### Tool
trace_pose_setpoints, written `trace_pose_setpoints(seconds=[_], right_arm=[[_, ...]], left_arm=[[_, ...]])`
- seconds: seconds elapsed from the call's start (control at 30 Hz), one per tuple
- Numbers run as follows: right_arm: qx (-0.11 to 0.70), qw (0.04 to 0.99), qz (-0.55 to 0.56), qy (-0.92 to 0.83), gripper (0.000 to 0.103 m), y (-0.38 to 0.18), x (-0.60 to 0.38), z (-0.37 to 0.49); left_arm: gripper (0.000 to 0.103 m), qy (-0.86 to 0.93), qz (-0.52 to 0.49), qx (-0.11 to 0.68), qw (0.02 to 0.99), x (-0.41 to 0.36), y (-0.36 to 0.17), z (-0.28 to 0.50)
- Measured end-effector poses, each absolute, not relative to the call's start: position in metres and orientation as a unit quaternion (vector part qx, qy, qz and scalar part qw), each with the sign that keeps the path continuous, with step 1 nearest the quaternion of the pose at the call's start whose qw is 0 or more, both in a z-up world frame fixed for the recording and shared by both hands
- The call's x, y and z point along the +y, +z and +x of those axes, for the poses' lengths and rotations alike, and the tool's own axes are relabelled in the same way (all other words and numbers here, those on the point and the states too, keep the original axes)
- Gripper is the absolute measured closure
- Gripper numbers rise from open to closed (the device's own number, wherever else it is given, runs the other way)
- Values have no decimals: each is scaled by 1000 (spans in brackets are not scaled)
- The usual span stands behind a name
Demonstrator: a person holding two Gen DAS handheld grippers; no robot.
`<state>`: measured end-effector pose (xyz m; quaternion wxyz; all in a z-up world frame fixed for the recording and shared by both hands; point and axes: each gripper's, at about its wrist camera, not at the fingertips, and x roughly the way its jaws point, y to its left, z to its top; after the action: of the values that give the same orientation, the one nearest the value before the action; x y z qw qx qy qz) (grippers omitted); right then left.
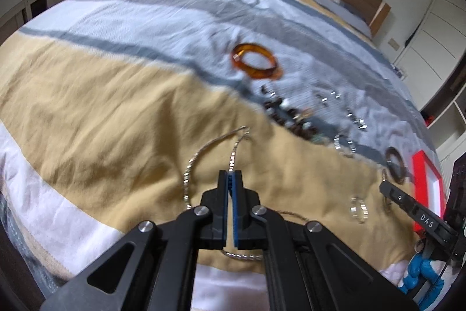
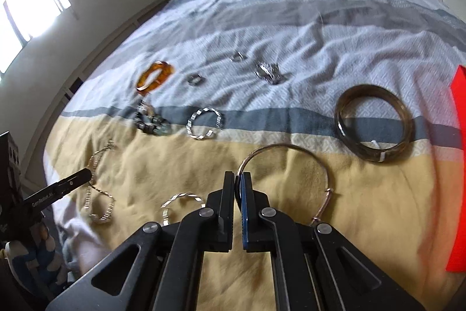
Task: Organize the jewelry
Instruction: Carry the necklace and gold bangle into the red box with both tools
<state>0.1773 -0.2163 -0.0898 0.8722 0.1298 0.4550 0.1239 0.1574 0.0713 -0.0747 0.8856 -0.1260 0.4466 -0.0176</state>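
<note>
A striped bedspread (image 2: 291, 28) covered the bed; a red box (image 1: 426, 188) lay at three o'clock. The left gripper (image 1: 230, 175) pinched a silver chain (image 1: 201, 156); the right gripper (image 2: 239, 177) clamped a thin bangle (image 2: 291, 149).

Jewelry spread over a striped bedspread (image 2: 291, 194)

A silver chain necklace (image 1: 192, 165) curls on the tan stripe, one strand pinched in the shut left claw (image 1: 230, 172). A thin metal bangle (image 2: 291, 149) with a small clasp lies flat on the tan stripe, its rim nipped in the shut right claw (image 2: 238, 175). A wide dark brown bangle (image 2: 374, 123) lies flat across the grey and white stripes. An amber bangle (image 2: 154, 77), a dark bead bracelet (image 2: 153, 121) and a silver link bracelet (image 2: 205, 123) lie farther up; a second silver link bracelet (image 2: 180, 204) lies near the claw. Small silver pieces (image 2: 268, 73) are too blurred to name.
</note>
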Motion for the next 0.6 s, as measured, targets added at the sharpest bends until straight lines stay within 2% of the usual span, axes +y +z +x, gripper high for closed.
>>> trace_pose_setpoints(seconds=[0.6], right_arm=[[369,906,176,109,99,-6,-266,90]], left_arm=[[102,-76,-111,379,915,24,29,106]])
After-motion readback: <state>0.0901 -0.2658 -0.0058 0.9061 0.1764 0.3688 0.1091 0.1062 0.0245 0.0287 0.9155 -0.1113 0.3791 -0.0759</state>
